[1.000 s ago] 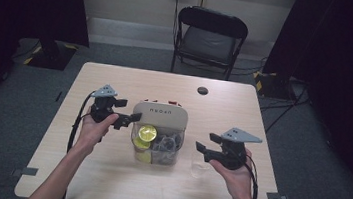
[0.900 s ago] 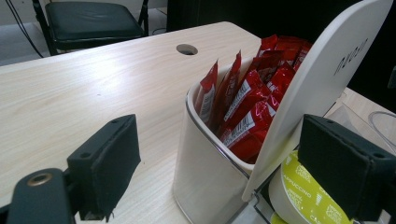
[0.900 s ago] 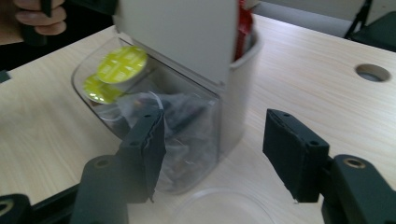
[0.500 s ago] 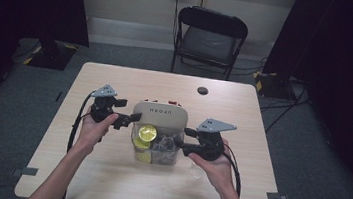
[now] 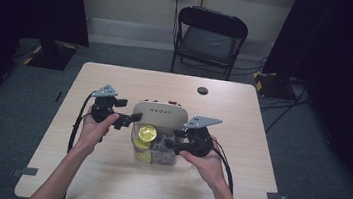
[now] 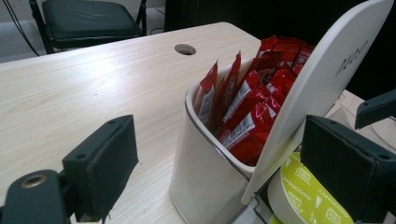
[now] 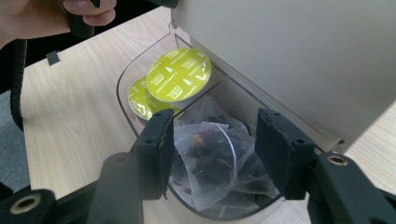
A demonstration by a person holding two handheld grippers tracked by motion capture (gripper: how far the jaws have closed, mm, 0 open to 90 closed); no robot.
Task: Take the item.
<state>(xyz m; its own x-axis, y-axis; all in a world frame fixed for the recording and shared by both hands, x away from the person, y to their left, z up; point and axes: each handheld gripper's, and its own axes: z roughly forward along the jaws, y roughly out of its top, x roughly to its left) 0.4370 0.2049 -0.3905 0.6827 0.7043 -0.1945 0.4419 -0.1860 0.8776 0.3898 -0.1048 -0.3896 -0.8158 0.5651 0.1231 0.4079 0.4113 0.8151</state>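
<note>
Right claw (image 7: 212, 154) astride tea bag (image 7: 212, 161), yellow capsules (image 7: 179, 80) and lid (image 7: 289, 56) close beside

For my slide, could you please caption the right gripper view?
Right gripper poised, jaws apart, over tea bags beside yellow capsules in the clear organizer.

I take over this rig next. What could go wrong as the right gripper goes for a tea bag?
The right gripper, whose jaws have just been closing, straddles a thin tea bag: it may tear or drag its neighbours out. The raised lid stands close beside that gripper and could get knocked. The left gripper sits at the box, which may shift.
</note>
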